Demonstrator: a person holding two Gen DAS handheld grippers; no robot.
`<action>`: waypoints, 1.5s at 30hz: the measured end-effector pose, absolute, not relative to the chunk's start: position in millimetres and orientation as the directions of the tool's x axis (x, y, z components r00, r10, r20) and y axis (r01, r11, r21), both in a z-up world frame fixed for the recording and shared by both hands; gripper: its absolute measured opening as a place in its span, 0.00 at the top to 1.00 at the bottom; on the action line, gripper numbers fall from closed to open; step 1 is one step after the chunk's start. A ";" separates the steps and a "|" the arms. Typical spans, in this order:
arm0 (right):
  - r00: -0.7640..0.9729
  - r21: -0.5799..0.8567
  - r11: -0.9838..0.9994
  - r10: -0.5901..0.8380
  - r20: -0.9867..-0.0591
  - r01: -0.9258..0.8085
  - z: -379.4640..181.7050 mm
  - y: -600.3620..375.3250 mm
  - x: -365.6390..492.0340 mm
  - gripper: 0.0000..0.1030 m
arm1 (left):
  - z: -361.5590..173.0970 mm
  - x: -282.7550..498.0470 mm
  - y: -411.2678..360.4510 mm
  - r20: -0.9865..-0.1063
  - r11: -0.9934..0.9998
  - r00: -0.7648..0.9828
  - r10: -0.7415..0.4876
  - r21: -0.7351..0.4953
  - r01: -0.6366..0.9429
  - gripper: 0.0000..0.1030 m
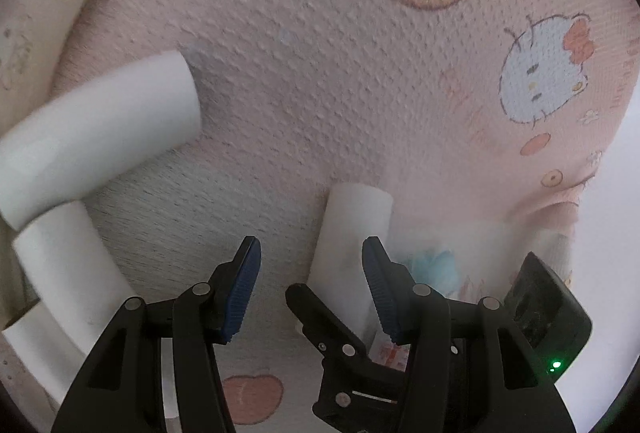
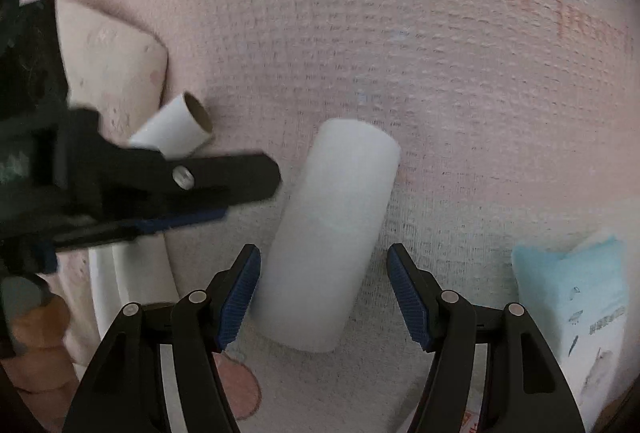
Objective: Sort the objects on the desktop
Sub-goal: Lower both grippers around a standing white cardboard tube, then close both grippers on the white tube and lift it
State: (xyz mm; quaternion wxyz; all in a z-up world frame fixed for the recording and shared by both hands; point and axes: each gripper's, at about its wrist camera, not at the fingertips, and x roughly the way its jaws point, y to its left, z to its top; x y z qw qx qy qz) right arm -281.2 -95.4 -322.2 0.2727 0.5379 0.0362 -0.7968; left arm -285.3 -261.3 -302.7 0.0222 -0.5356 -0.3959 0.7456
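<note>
A white paper roll (image 2: 324, 237) lies on the pink cartoon cloth (image 2: 460, 93), its near end between the fingers of my open right gripper (image 2: 323, 273). The same roll (image 1: 352, 245) shows in the left wrist view, just right of my open, empty left gripper (image 1: 311, 265), with the right gripper's black finger (image 1: 324, 317) beside it. Two more white rolls (image 1: 100, 129) (image 1: 68, 273) lie at the left. A small cardboard-core tube (image 2: 176, 127) lies left of the roll, partly behind the left gripper's arm (image 2: 160, 181).
A beige roll (image 2: 116, 61) lies at the far left in the right wrist view. A blue tissue packet (image 2: 572, 297) lies at the right. A black device with a green light (image 1: 548, 321) sits at lower right in the left wrist view.
</note>
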 end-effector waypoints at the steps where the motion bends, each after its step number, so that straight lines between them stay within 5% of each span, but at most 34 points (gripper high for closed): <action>1: -0.264 0.246 -0.848 -0.400 -0.878 0.469 -322.5 -95.1 -282.2 0.38 | -304.6 -286.4 -260.3 -0.783 -0.685 -0.415 0.464 -0.614 0.393 0.45; 6: -0.273 0.206 -0.852 -0.369 -0.888 0.481 -320.2 -101.4 -284.0 0.49 | -313.2 -291.3 -256.6 -0.736 -0.624 -0.411 0.537 -0.675 0.394 0.51; 15: -0.267 0.205 -0.839 -0.377 -0.887 0.504 -318.1 -103.0 -279.4 0.54 | -313.7 -290.3 -250.2 -0.712 -0.603 -0.413 0.568 -0.701 0.381 0.54; 45: -0.219 0.221 -0.826 -0.378 -0.899 0.519 -291.6 -37.4 -218.0 0.60 | -296.2 -230.7 -185.6 -0.704 -0.650 -0.332 0.627 -0.709 0.275 0.56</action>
